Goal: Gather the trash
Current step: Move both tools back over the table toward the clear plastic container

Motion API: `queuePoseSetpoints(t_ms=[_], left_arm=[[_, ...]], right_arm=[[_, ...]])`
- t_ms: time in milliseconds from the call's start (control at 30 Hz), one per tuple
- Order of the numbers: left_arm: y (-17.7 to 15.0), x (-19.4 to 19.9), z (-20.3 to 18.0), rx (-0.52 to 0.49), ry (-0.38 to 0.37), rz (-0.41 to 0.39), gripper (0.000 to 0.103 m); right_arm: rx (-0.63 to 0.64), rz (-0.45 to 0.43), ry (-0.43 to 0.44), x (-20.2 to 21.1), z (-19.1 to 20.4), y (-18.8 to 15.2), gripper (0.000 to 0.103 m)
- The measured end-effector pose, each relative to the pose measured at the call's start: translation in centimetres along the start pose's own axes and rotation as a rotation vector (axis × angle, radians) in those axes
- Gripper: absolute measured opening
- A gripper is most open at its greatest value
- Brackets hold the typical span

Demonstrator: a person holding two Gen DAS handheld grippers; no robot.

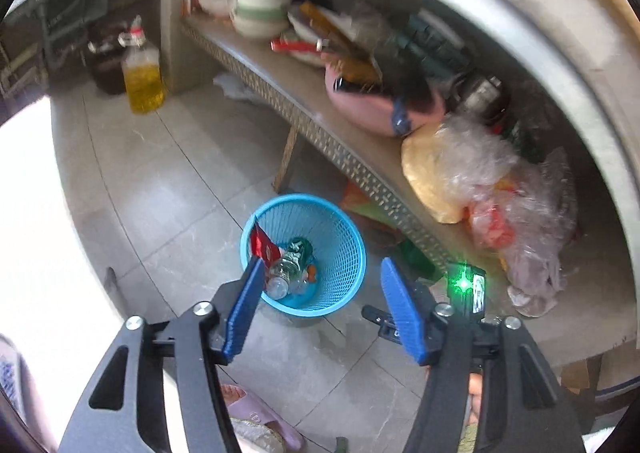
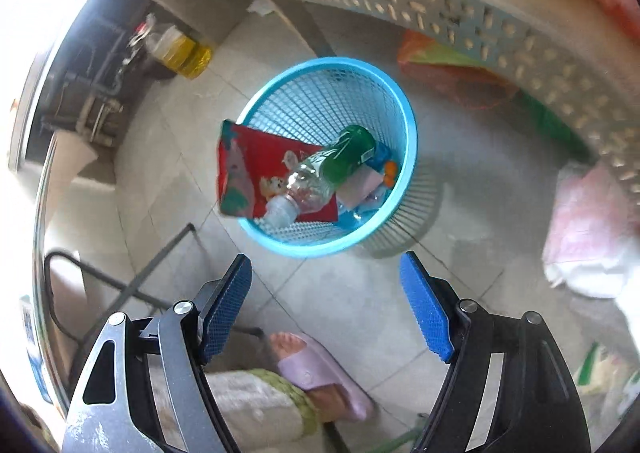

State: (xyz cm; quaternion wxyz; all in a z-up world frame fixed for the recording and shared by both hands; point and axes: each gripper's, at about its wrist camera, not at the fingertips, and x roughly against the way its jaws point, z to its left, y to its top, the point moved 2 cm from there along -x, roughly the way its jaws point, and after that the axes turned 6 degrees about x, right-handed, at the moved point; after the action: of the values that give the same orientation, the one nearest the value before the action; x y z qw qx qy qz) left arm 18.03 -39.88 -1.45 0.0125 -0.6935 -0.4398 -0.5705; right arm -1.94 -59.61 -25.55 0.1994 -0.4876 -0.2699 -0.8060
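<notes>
You are holding both grippers above the tiled floor with their blue ribbed fingers spread and nothing between them: the left gripper (image 1: pixel 322 273) and the right gripper (image 2: pixel 326 267) are each pointing down toward the round sky-blue plastic mesh basket (image 2: pixel 404 105), which is standing on the floor just in front of the low patterned grey shelf (image 1: pixel 360 173). Inside the basket a clear crinkled plastic bottle with a green label (image 2: pixel 320 169) is lying slantwise, neck toward you, on a flat red printed snack wrapper (image 2: pixel 256 161) that is sticking out over the rim. Both are looking light; the bottle is probably springy and slippery, so I would be pinching it across the ribbed waist or the neck, while the wrapper is limp and wants an edge grip. Farther off, on the shelf, crumpled clear plastic bags (image 1: pixel 500 181) are piling up, soft and shapeless, best taken by a bunched fold. Beyond, a jug of yellow oil (image 1: pixel 143 81) is standing on the floor, likely heavy and not trash
</notes>
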Motion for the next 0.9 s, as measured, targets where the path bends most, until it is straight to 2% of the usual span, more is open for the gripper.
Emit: queuePoseSetpoints(t_ms=[133, 333, 533, 700, 900], left_arm=[[-1.7, 4.9, 0.4, -0.015, -0.010, -0.066, 0.067], [-5.7, 11.3, 2.2, 0.019, 0.024, -0.167, 0.070], [-10.7, 16.8, 5.5, 0.102, 0.072, -0.245, 0.072], [-14.4, 20.1, 7.9, 0.176, 0.106, -0.296, 0.072], [-18.0, 21.7, 9.6, 0.240, 0.124, -0.340, 0.072]], right_arm=[[0.094, -0.051, 0.000, 2.7, 3.2, 0.1, 0.077], [0.213, -0.130, 0.083, 7.3, 8.2, 0.2, 0.082], [0.341, -0.178, 0.190, 10.6, 13.9, 0.2, 0.085], [0.415, -0.174, 0.277, 11.5, 17.5, -0.3, 0.086], [0.449, -0.129, 0.334, 11.2, 20.5, -1.5, 0.086]])
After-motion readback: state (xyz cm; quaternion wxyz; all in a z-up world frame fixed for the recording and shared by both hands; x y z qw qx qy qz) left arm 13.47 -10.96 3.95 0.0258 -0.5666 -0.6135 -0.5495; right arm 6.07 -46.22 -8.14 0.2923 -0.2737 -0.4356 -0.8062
